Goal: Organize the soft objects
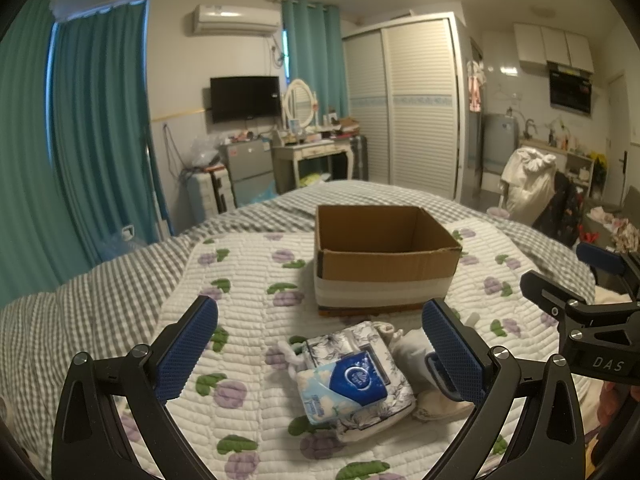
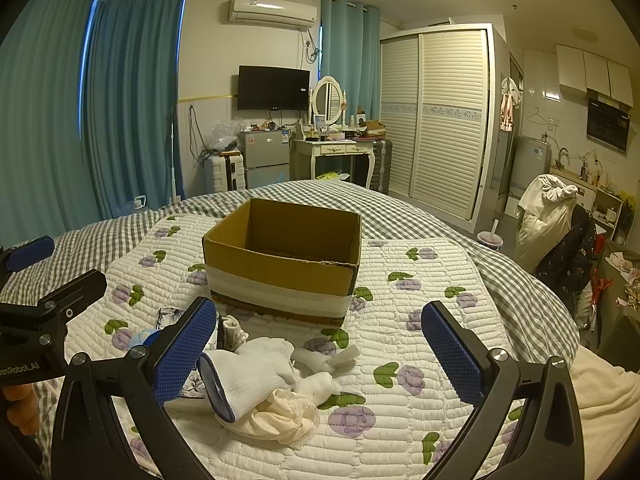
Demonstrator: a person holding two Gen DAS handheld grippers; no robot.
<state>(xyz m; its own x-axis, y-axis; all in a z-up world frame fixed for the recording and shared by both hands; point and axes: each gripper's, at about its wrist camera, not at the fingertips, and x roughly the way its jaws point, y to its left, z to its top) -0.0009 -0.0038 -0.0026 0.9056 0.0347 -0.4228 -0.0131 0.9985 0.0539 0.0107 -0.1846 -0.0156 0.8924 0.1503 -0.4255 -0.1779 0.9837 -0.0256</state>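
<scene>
On the bed (image 1: 120, 288), at 6 o'clock from the box (image 1: 384, 264): both hand-held grippers (image 1: 320, 344) (image 2: 320, 344) spread apart, empty; could snag two soft things (image 2: 264, 384) together.

The cardboard box (image 2: 282, 254) is matt brown corrugated board with pale tape banding its lower wall. The quilt (image 2: 416, 320) beneath is stitched, puffy cotton-like cloth. A tissue pack (image 1: 344, 386) wears glossy plastic film. The white glove (image 2: 250, 374) is ribbed knit. Gripper pads (image 1: 188, 354) look like knurled blue rubber on matt black plastic arms.
</scene>
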